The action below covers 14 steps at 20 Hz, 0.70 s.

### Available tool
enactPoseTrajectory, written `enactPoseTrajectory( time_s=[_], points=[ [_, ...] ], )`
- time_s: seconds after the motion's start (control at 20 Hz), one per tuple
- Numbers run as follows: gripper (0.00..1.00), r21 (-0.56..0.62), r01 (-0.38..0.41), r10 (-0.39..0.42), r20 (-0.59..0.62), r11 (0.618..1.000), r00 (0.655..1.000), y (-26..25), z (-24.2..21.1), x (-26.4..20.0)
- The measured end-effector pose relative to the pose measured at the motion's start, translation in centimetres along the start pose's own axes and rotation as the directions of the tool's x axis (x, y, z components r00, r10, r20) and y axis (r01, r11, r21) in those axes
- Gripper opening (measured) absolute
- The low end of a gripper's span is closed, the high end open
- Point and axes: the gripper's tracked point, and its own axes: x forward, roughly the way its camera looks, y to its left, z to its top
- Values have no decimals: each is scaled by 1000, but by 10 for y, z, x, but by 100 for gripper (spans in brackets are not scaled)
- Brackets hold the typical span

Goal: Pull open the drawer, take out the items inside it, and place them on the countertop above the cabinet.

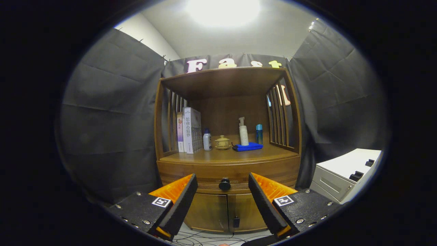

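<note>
Drawer [225, 179] closed beyond spread hand-held gripper [223, 186].

— What stands at the back?
— Two upright books [188, 130], a small white bottle [207, 140], a lidded pot [222, 142], a pump bottle [243, 131], a blue cloth [248, 147].
— And off right?
— A white cabinet [344, 174].

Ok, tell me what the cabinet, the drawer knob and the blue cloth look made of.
Cabinet: apparently wood, brown with a satin sheen.
Drawer knob: dark, round, glossy; metal or plastic, unclear. It sits beyond the open gripper, between its fingers.
Blue cloth: soft folded fabric, likely microfibre.
</note>
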Motion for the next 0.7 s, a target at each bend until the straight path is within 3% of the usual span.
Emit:
enactPoseTrajectory(
  time_s=[0.7],
  points=[
    [94,-47,-6,3,-70,999,998,-7,-35,112]
  ],
)
